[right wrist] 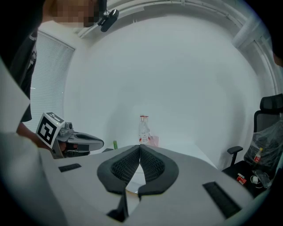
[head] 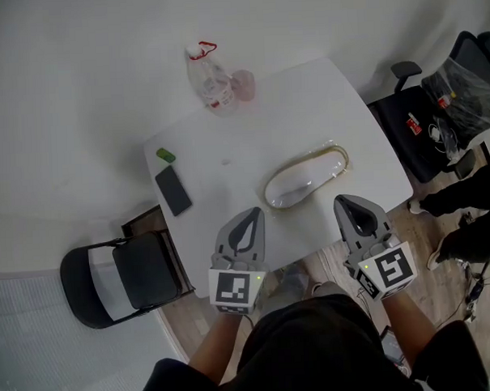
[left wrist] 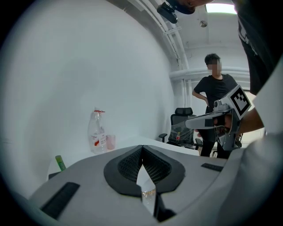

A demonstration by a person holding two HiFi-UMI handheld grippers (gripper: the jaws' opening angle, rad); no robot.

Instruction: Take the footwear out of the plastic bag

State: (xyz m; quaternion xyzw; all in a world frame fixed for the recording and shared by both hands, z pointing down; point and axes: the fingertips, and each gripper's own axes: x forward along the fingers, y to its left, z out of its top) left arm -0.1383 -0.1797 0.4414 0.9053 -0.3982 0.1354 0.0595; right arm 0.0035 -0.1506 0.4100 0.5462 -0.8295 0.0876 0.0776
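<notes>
Left claw (head: 252, 213) is seen shut, nothing gripped. Right claw (head: 347, 201) is likewise shut and empty. Both are held at the near edge of the white bench (head: 306, 107), tips pointed away from the person. The clear plastic bag (head: 339, 158) with the pale footwear (head: 297, 184) inside is laid flat on the bench just ahead, between the two claws, touched by neither. Its long axis is run from near-left to far-right in the head view. The near-left end is judged nearest the left claw; the far-right end is set ahead of the right claw.
</notes>
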